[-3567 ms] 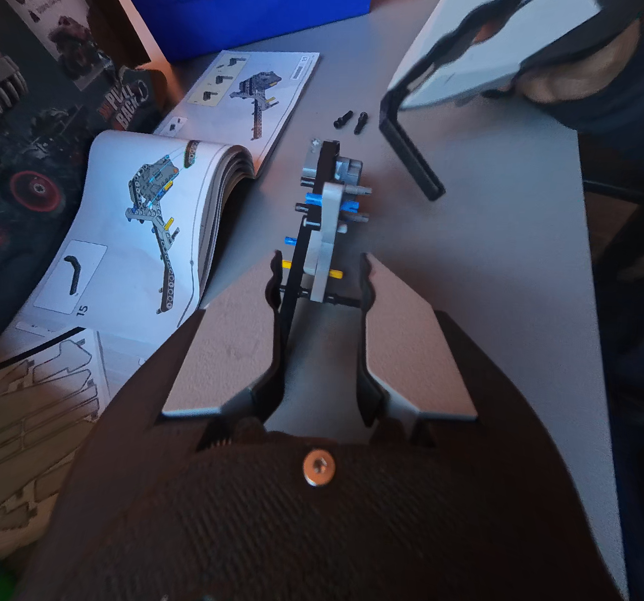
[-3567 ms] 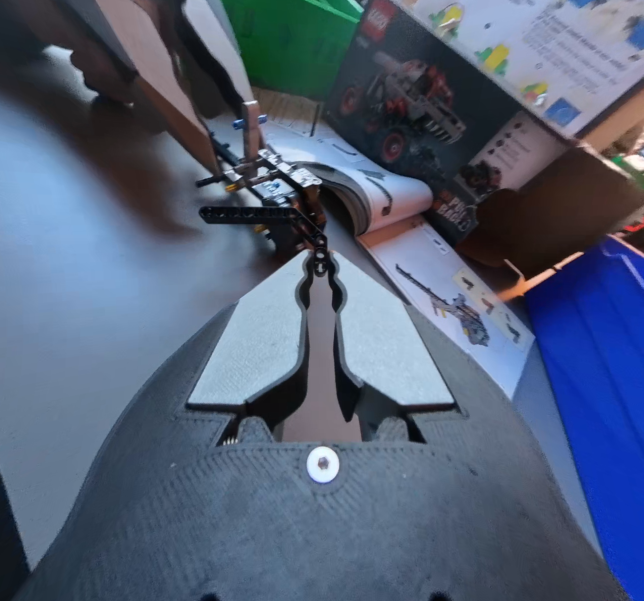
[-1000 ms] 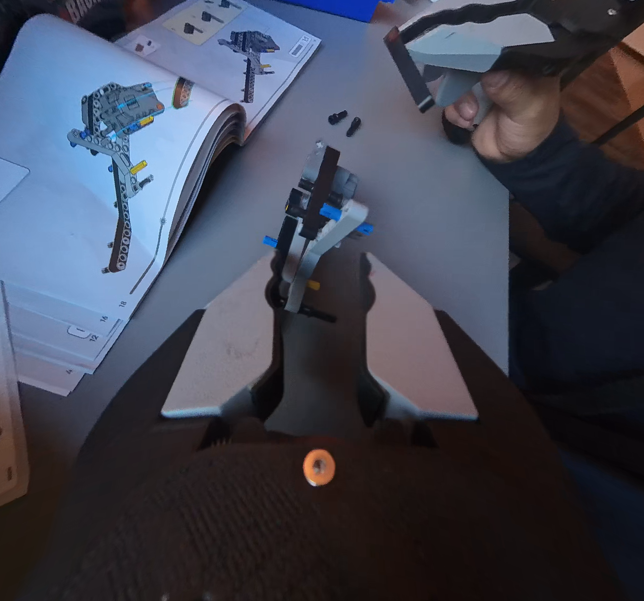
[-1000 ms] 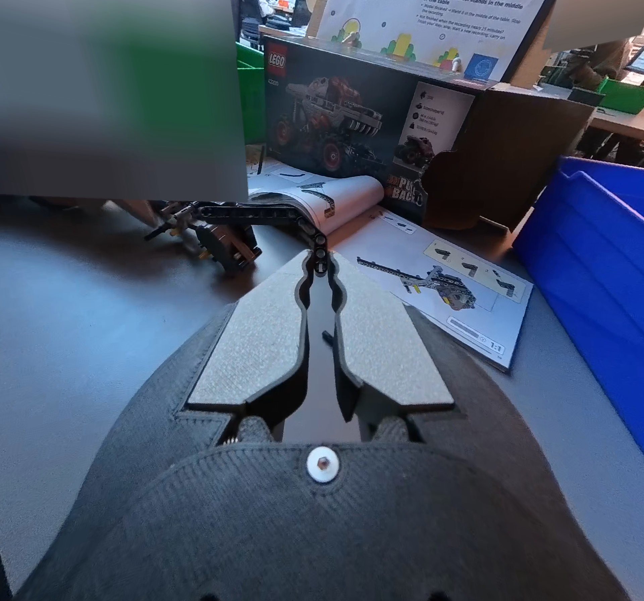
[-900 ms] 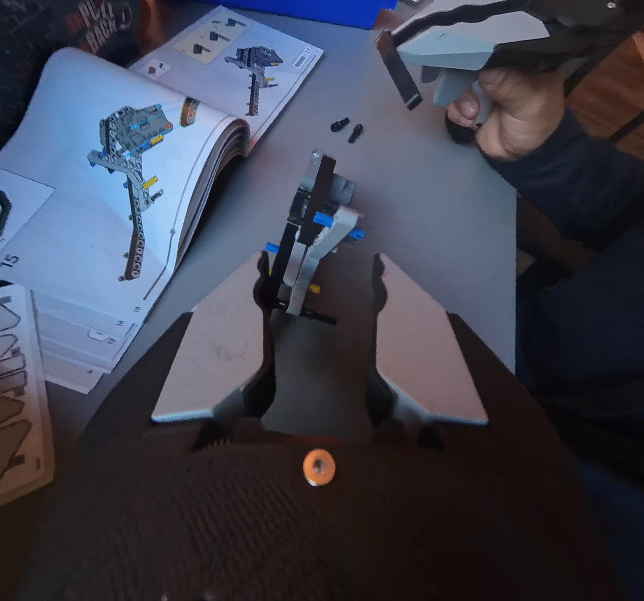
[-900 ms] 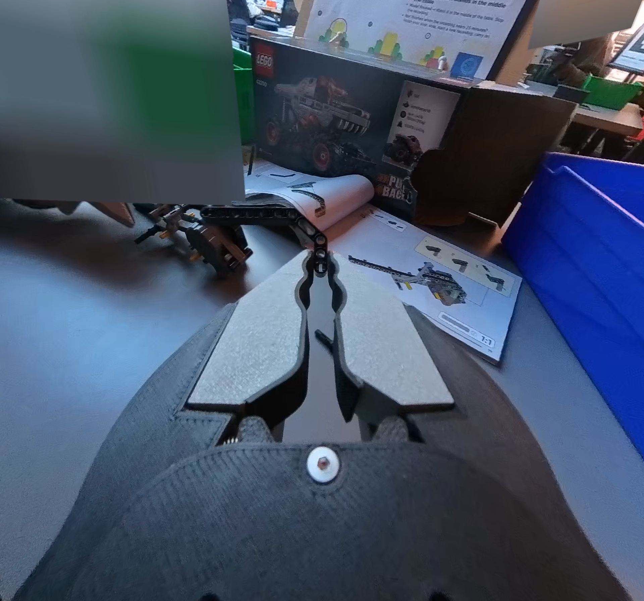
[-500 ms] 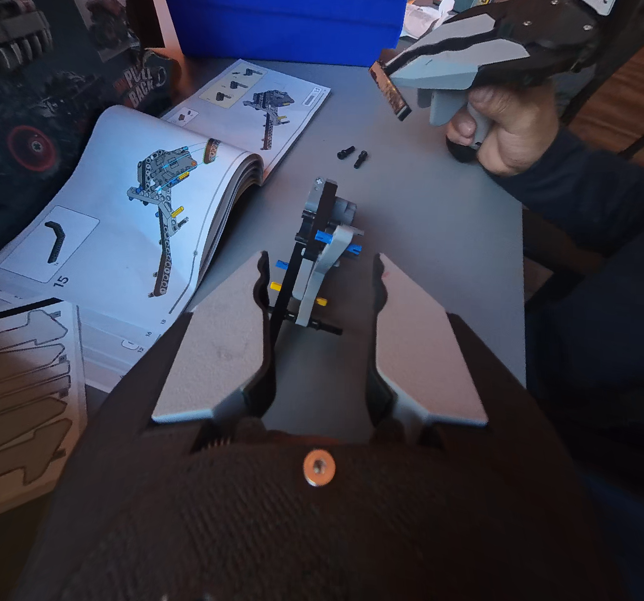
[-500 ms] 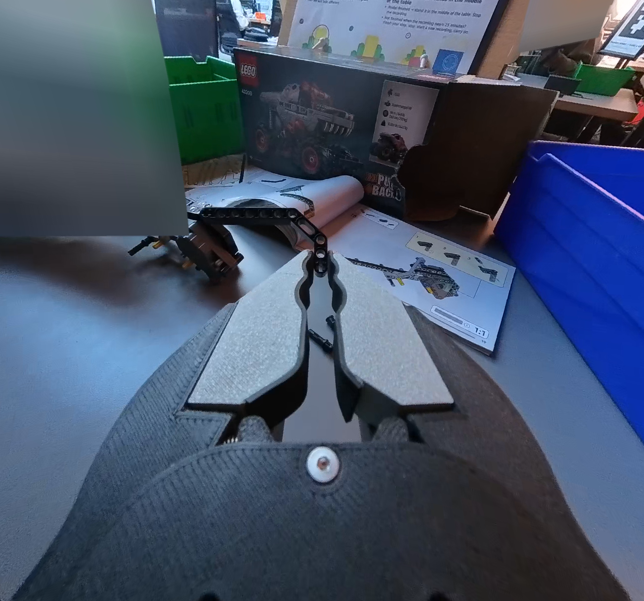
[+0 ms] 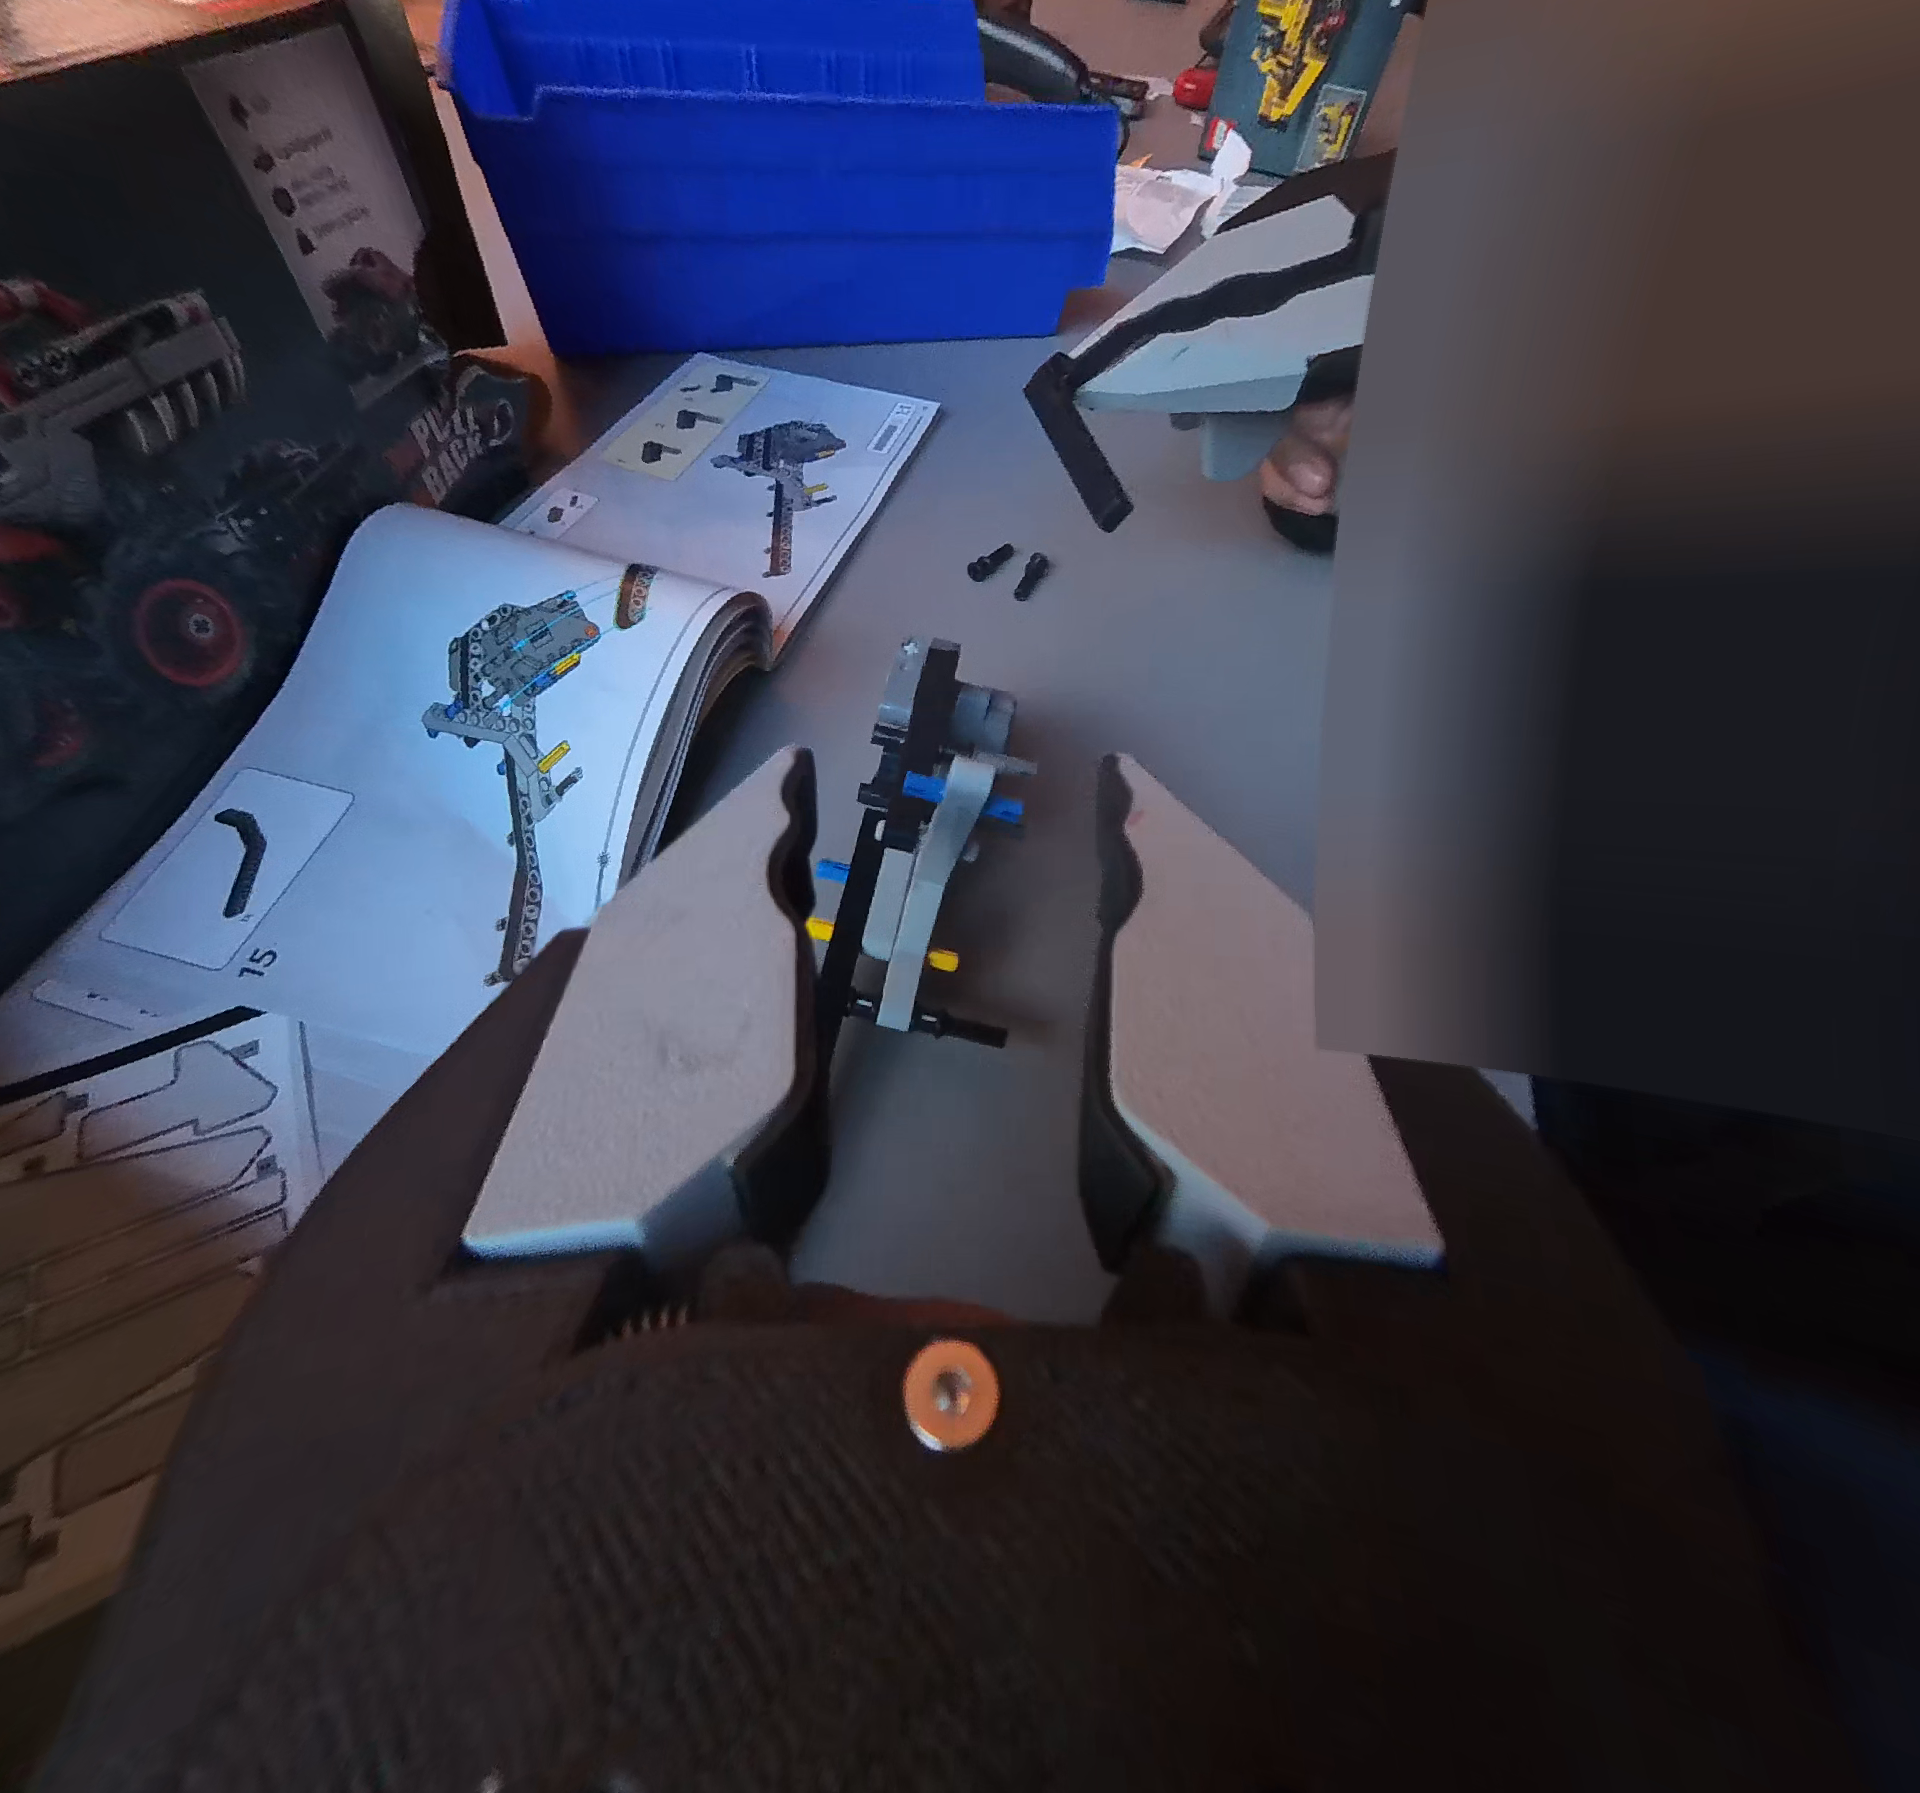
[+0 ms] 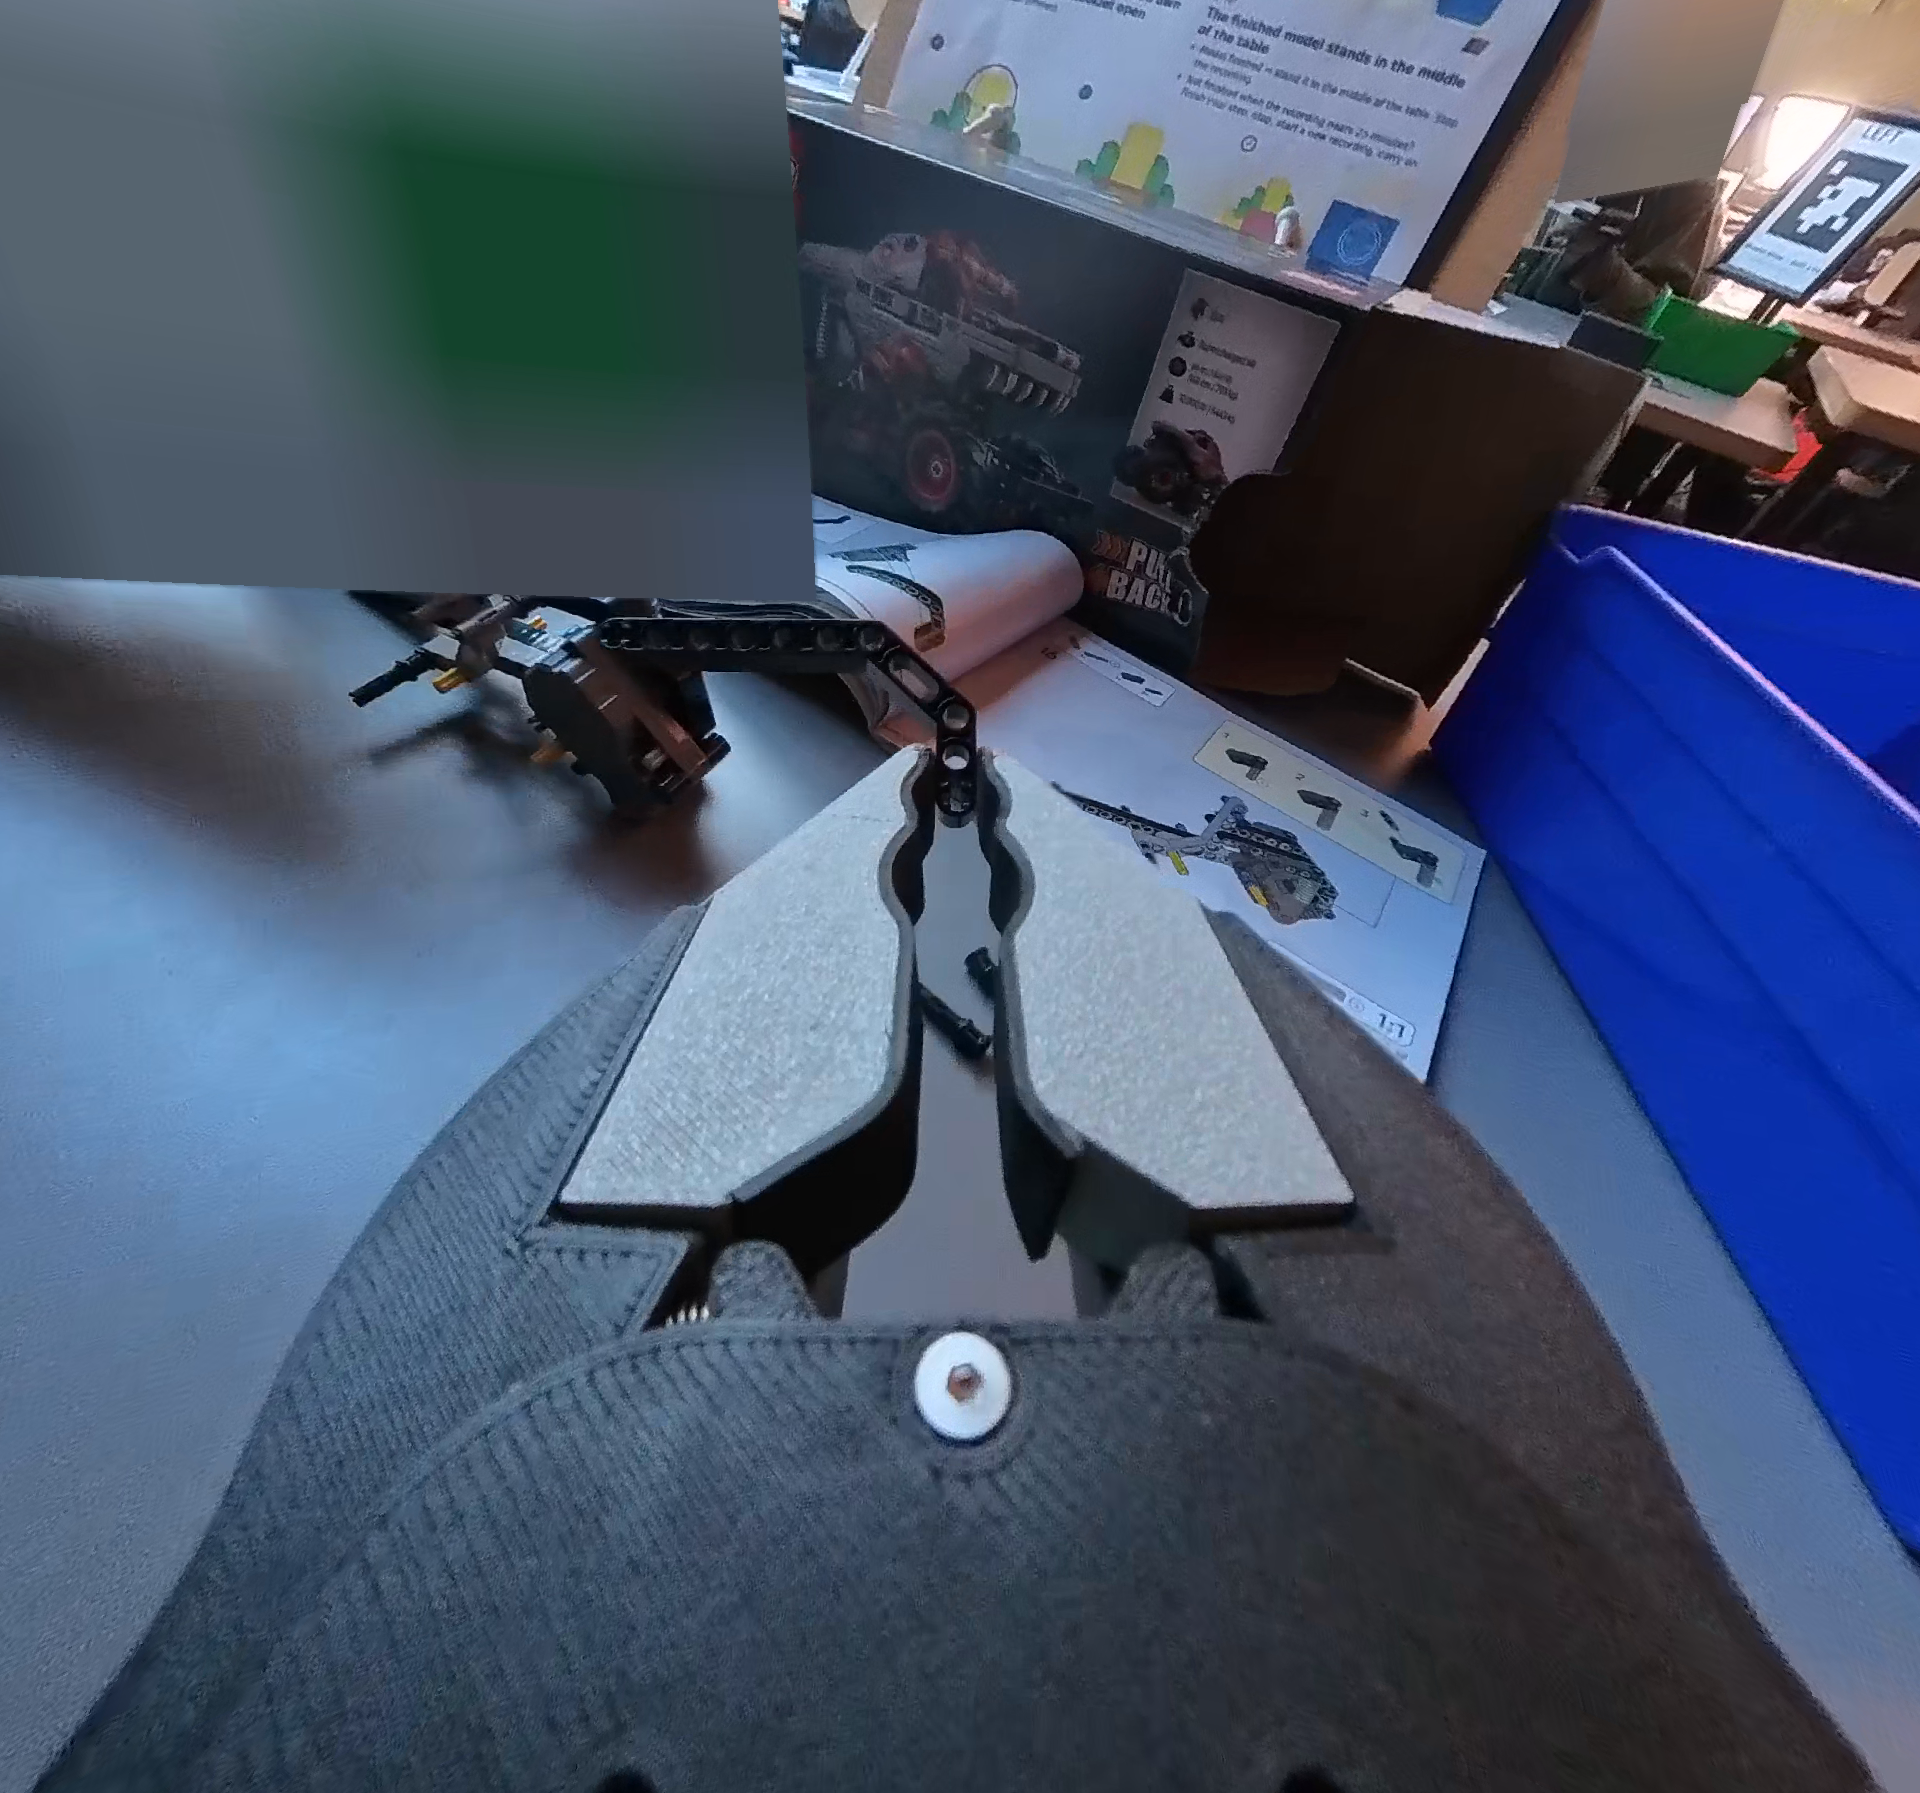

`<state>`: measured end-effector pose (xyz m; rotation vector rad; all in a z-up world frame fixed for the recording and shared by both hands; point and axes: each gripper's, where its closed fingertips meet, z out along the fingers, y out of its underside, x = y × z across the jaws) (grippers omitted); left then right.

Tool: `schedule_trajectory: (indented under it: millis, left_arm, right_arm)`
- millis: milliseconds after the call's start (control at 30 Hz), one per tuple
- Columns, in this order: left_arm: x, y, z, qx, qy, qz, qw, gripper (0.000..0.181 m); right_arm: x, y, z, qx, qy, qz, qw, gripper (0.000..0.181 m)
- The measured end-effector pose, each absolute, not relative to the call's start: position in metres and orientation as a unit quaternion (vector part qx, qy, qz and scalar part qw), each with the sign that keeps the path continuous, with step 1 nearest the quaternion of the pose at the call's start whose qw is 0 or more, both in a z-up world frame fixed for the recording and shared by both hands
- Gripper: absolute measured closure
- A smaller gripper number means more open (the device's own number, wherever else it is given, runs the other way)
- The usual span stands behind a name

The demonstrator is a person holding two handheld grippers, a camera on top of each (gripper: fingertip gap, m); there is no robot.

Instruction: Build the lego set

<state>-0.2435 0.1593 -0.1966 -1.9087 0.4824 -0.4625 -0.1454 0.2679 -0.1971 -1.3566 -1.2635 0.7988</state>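
Black and bent, the long plastic lego beam (image 10: 831,654) sits pinched in our right hand-held gripper (image 10: 957,787). Our left hand-held gripper (image 9: 951,787) gapes wide, empty, around the grey-and-black lego assembly (image 9: 920,839) on the grey counter (image 9: 1174,663), near the open instruction booklet (image 9: 416,787).

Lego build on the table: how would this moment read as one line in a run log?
left hand-held gripper: open, around model | right hand-held gripper: shut on black bent beam | two black pins: loose on table
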Motion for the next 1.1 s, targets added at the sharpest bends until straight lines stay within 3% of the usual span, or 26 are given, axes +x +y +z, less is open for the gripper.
schedule_trajectory:
  millis: [900,1100]
  left_arm:
    - [-0.274,0.168,-0.191,-0.793,0.173,-0.187,0.554,0.133]
    - [-0.268,0.162,-0.161,-0.767,0.188,-0.171,0.589,0.136]
  right_arm:
    - [-0.143,0.273,-0.207,-0.594,-0.522,0.348,0.504,0.177]
    - [-0.145,0.277,-0.211,-0.613,-0.511,0.366,0.478,0.177]
